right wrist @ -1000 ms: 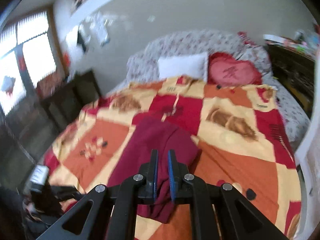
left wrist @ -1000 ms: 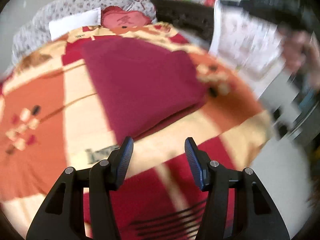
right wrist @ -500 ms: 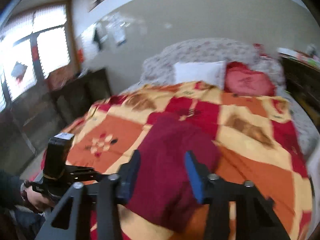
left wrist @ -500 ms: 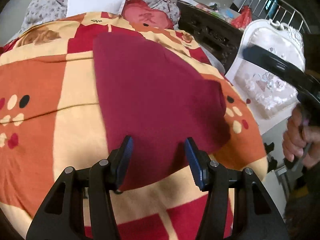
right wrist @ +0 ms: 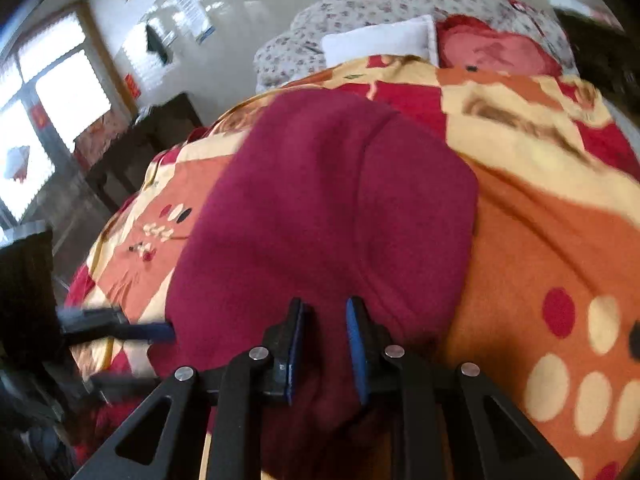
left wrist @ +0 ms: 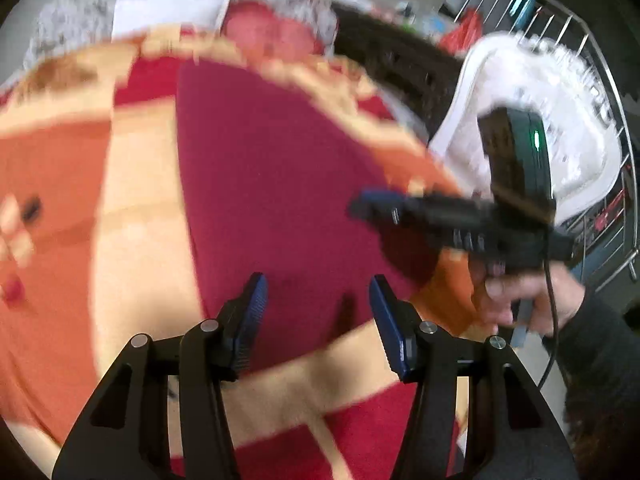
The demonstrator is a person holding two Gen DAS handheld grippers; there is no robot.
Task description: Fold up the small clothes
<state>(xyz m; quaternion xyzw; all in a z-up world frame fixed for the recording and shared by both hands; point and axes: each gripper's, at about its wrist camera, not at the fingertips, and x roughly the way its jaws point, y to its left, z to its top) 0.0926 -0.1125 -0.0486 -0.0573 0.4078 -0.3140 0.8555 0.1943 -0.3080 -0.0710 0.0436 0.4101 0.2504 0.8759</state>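
Note:
A maroon garment [left wrist: 272,168] lies flat on the patchwork blanket [left wrist: 52,184] of a bed. My left gripper [left wrist: 318,280] hovers open over the garment's near edge, nothing between its blue pads. From the right, my right gripper [left wrist: 368,204] reaches low over the cloth, held by a person's hand [left wrist: 516,292]. In the right wrist view the right gripper [right wrist: 324,308] sits at the garment's [right wrist: 320,200] near edge. Its jaws are closing with maroon cloth in the narrow gap between them. The left gripper's blue tip [right wrist: 160,332] shows at that garment's left edge.
A white pillow [right wrist: 376,40] and a red cushion [right wrist: 492,48] lie at the bed's head. A dark cabinet [right wrist: 160,128] stands left of the bed below bright windows. A white padded chair [left wrist: 560,120] and a metal rack [left wrist: 616,200] stand right of the bed.
The right gripper came down from high above the bed onto the garment's edge; its jaws opened wide, then narrowed. The left gripper drifted over the garment's near edge, still open.

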